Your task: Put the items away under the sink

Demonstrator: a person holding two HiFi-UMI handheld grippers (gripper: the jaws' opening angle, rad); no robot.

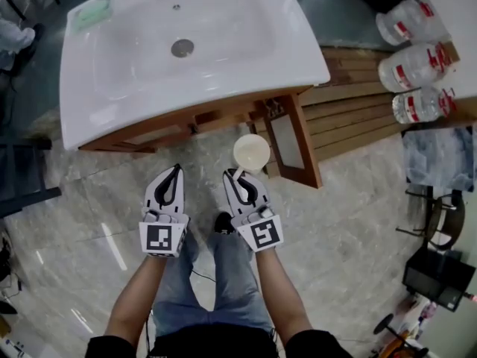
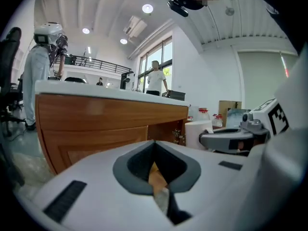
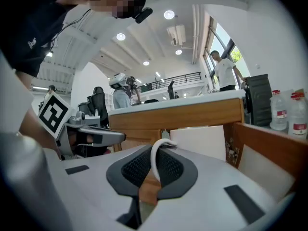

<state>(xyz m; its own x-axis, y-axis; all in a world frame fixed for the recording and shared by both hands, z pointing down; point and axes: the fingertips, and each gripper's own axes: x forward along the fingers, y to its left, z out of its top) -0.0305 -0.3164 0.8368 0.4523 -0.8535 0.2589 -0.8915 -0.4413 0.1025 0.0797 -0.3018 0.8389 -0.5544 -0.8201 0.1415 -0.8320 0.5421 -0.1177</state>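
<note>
Carry step: your right gripper [image 1: 235, 175] fingers pinch the white ceramic mug [image 1: 251, 152] by its handle, just outside the wooden under-sink cabinet [image 1: 216, 115]. Left gripper [image 1: 177, 170] fingers pressed together, empty. Likely next: ease the mug inside.

Open cabinet door [image 1: 287, 142] flanks the passage under the sink [image 1: 223, 80].

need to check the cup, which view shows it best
Head view: the cup shows its full rim from above, handle in the right hand-held gripper. The right gripper view shows only its handle and side; the left gripper view shows its side, partly hidden.
</note>
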